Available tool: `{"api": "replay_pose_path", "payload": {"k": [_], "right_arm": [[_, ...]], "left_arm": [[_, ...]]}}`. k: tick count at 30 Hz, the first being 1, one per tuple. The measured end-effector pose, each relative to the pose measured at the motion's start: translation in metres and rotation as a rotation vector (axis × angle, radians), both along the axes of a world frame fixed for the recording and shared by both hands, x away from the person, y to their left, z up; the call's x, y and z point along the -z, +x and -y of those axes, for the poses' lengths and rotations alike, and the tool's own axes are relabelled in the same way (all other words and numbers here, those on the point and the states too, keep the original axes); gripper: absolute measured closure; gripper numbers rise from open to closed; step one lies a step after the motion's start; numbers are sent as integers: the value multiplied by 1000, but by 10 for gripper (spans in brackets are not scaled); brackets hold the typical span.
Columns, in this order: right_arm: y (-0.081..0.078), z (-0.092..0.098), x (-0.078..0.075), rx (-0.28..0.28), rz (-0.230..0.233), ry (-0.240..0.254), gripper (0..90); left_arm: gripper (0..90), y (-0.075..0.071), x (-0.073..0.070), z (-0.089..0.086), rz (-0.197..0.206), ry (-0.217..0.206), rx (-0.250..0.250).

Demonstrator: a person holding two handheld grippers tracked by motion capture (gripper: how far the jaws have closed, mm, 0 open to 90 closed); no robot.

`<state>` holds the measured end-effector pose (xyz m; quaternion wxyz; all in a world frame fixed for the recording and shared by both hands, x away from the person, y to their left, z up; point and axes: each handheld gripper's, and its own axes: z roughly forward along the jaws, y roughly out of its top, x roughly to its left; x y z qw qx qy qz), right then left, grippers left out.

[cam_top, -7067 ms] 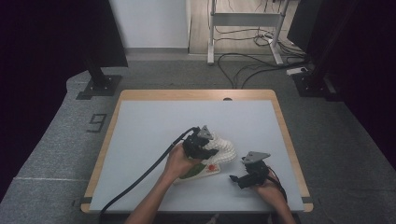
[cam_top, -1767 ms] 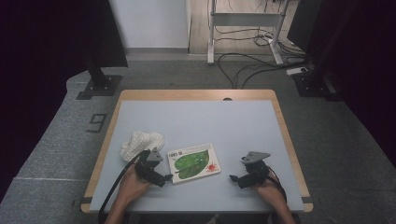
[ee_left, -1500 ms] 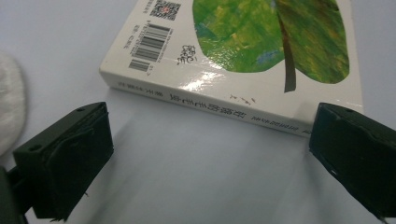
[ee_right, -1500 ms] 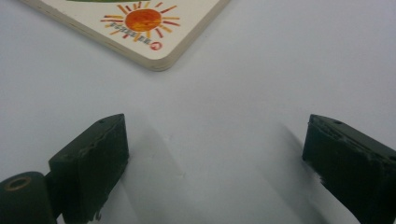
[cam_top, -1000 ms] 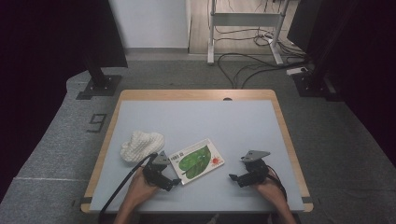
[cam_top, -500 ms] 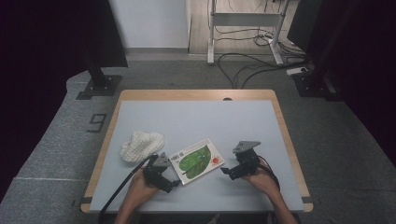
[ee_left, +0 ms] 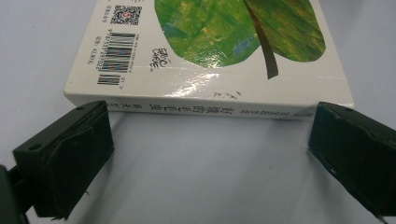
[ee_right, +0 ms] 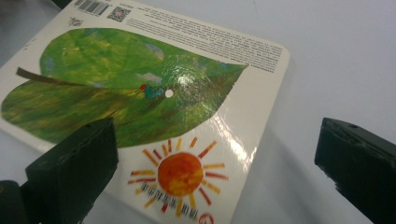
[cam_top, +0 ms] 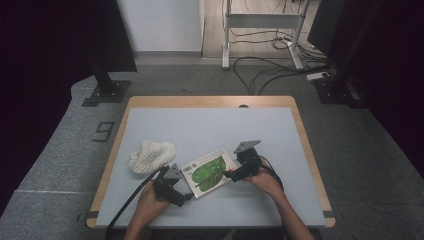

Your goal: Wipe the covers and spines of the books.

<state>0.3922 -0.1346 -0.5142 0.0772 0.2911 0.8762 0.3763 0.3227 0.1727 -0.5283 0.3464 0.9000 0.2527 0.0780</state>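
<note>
The picture book (cam_top: 207, 172) lies flat on the grey table (cam_top: 210, 125) near the person's edge, back cover up, showing a big green leaf, a sun and a barcode. The right gripper (cam_top: 234, 174) has come in from the right over the last second, and its jaws have just been opening; they now stand spread wide with the book's sun corner (ee_right: 187, 175) under and between them, neither pad pressing on it. A second ago this gripper sat well off to the right, apart from the book.

The left gripper (cam_top: 186, 195) holds its place at the book's opposite end, jaws also spread, one on either side of the spine edge (ee_left: 205, 109) and not visibly gripping it. The book itself sits where it did a second ago, turned slightly counter-clockwise.

Further left, the white knitted cloth (cam_top: 151, 155) rests well apart from both grippers.

Judging from this, both hands are now set at opposite ends of the book, likely ready to grasp, lift or open it together; no grip is made yet.
</note>
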Motion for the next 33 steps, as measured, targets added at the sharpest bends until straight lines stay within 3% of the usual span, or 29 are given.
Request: {"api": "replay_pose_path", "payload": {"k": [10,13,18,25,33], "right_arm": [[16,-21,9,-33,-37,-16,0],[21,-24,12,-33,-71,10,0],[24,-26,12,-28,-75,29,0],[27,-23,11,11,-146,123,0],[23,-21,1,27,-114,172,0]], "left_arm": [[0,0,0,0,-1,0,0],[0,0,0,0,-2,-1,0],[0,0,0,0,-2,-1,0],[0,0,0,0,-3,0,-1],[0,0,0,0,-5,-2,-1]]}}
